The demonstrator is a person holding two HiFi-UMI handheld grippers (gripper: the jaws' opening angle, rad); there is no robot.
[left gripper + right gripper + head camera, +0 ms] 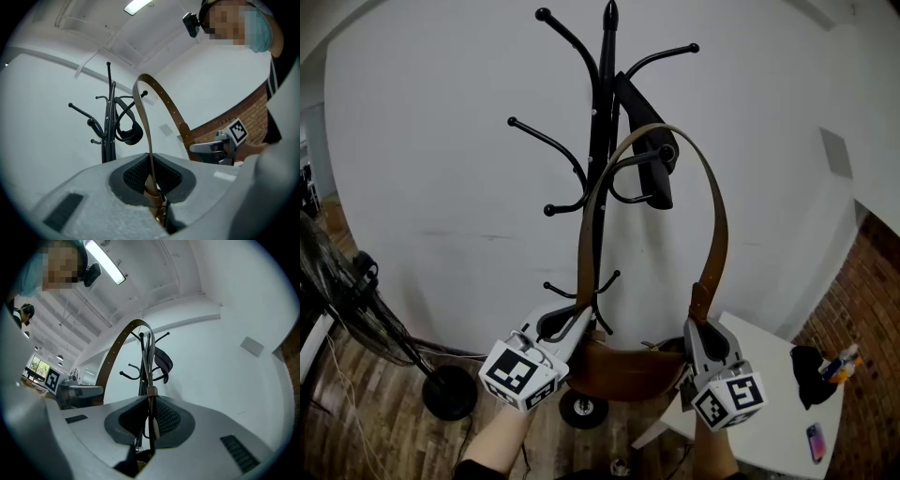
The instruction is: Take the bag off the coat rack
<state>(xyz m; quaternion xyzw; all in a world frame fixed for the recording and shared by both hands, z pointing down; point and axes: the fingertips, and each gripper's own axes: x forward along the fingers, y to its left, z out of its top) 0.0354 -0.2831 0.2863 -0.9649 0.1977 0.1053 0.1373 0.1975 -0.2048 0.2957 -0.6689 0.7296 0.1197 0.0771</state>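
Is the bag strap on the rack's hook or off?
Cannot tell: the strap arches beside the coat rack; no view shows hook contact.

Coat rack (602, 187) stands before a bare wall. Its hooks (512, 121) jut out both sides. On the rack's right, a dark hung item (659, 183) and the bag strap (719, 211) block passage. Fan (450, 392) crowds the floor left of it; counter (778, 375) stands right. Room is open above.

White table (769, 370) bears a phone (815, 442) (lower right); fan (333, 295) stands left
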